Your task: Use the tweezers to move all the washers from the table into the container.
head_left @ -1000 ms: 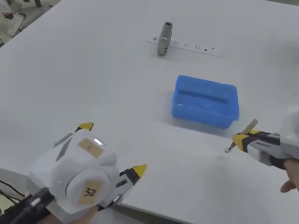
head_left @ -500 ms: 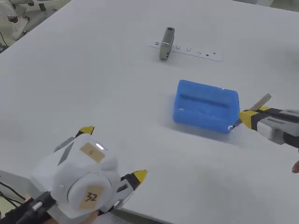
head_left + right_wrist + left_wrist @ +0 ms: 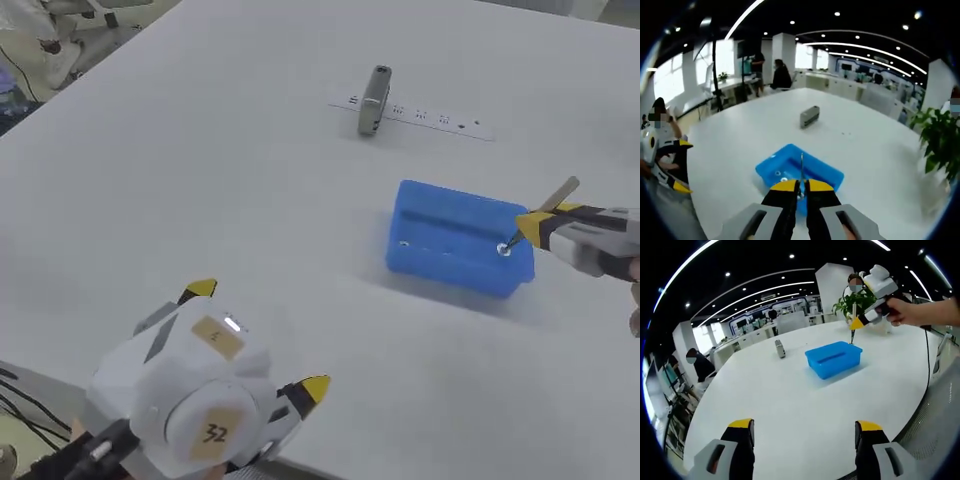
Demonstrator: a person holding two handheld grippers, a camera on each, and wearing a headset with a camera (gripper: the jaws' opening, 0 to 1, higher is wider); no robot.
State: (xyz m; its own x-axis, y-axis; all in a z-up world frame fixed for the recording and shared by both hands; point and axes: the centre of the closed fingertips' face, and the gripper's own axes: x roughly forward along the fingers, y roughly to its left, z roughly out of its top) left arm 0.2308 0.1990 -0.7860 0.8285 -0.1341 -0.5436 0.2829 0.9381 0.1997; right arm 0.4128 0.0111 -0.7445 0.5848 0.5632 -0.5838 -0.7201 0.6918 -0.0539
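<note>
Blue container logged on plain white table. Metallic grey block noted beyond container. Left gripper and right gripper recorded white-bodied, jaws tipped yellow.

A sticker on the left hand-held gripper seems to read "32".

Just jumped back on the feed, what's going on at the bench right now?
The right gripper is shut on the tweezers, whose tips are down in the container with what looks like a washer at them. Another washer lies inside. A row of washers sits on the table beyond the container, beside a grey block. The left gripper is open and holds nothing.
</note>
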